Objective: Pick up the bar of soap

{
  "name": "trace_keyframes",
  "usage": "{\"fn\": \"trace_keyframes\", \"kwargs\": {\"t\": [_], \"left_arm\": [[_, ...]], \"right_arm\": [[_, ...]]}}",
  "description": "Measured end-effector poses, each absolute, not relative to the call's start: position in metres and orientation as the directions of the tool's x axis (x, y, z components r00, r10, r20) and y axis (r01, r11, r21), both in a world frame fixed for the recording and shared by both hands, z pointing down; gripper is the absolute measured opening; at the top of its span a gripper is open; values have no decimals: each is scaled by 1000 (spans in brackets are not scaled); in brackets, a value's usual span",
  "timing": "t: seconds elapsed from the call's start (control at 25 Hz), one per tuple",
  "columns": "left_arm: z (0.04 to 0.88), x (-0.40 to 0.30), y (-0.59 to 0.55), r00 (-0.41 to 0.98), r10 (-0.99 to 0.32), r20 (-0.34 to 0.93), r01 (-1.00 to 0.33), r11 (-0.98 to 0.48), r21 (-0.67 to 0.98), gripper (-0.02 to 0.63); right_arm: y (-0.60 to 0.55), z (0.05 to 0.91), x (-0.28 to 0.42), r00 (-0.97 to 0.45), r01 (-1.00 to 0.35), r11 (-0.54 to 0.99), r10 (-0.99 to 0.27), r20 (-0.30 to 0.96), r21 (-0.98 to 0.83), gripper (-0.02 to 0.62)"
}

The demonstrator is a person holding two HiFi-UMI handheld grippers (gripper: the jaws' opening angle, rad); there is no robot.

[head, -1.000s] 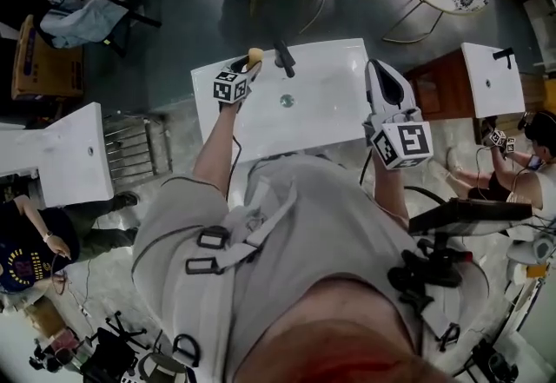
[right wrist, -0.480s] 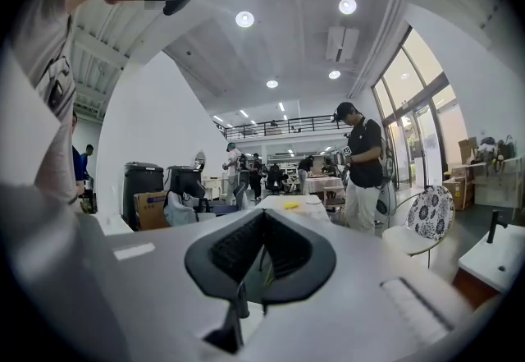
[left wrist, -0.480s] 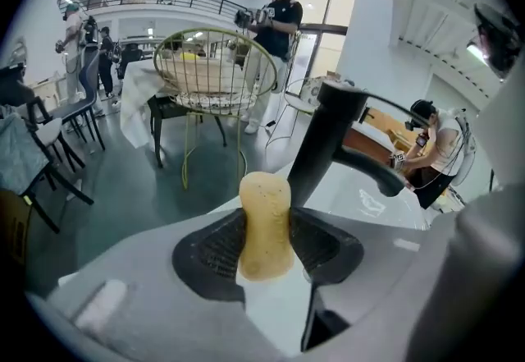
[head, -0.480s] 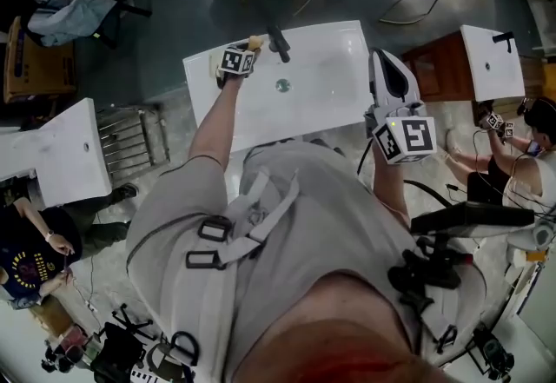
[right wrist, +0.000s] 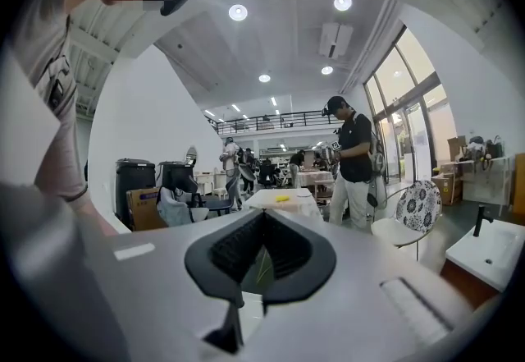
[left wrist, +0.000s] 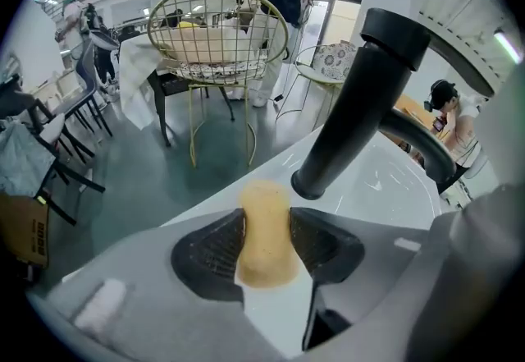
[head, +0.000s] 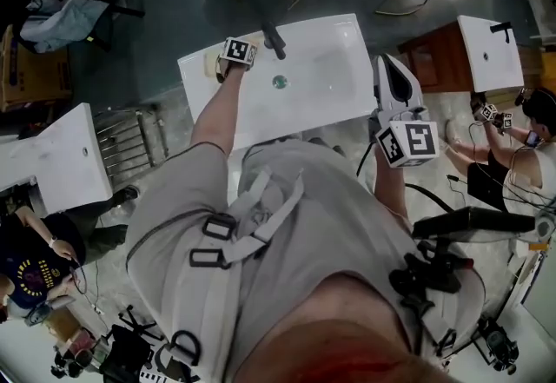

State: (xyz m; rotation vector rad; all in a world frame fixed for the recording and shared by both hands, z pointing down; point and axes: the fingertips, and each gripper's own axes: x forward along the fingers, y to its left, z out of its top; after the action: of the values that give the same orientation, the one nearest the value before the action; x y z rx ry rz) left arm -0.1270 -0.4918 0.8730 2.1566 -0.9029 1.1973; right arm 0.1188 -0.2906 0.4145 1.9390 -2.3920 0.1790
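Observation:
A yellowish bar of soap [left wrist: 264, 233] stands on end between the black ribbed pads [left wrist: 215, 247] of my left gripper [left wrist: 267, 229], which is shut on it. The soap hangs above the white sink's [left wrist: 385, 180] rim, just left of the black faucet [left wrist: 361, 98]. In the head view my left gripper [head: 236, 49] is at the sink's [head: 321, 90] back left, beside the faucet [head: 272, 41]; the soap itself is hidden there. My right gripper [head: 388, 69] [right wrist: 261, 241] is off the sink's right edge, pointed out into the room, shut with nothing in it.
A drain [head: 279, 82] sits in the middle of the basin. A wire chair [left wrist: 217, 48] stands behind the sink. Other white sinks [head: 52, 155] [head: 491, 51] stand left and right. People are at the lower left and at the right edge [head: 508, 164].
My left gripper has moved a little farther across the sink toward the faucet, still holding the soap. The right gripper has kept its place by the sink's right edge.

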Motion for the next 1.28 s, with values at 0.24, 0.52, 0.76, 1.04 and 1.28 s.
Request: {"fn": "trace_keyframes", "kwargs": {"t": [0.24, 0.52, 0.76, 1.04, 1.28], "left_arm": [[881, -131, -491, 351, -297, 888, -742, -666, 71, 236], [828, -120, -512, 464, -355, 812, -736, -664, 131, 364], [706, -119, -535, 602, -484, 635, -702, -700, 131, 419], [469, -146, -502, 692, -715, 99, -719, -695, 8, 416], [327, -193, -410, 631, -735, -248, -770, -631, -92, 414]], "right_arm": [[-291, 408, 119, -214, -977, 209, -970, 113, -51, 3], [-302, 414, 109, -254, -967, 249, -962, 103, -54, 3], [-323, 401, 87, -329, -944, 327, -942, 69, -42, 3], [-355, 384, 66, -411, -912, 411, -911, 38, -6, 3], [-376, 371, 32, -484, -874, 484, -875, 28, 24, 3]]}}
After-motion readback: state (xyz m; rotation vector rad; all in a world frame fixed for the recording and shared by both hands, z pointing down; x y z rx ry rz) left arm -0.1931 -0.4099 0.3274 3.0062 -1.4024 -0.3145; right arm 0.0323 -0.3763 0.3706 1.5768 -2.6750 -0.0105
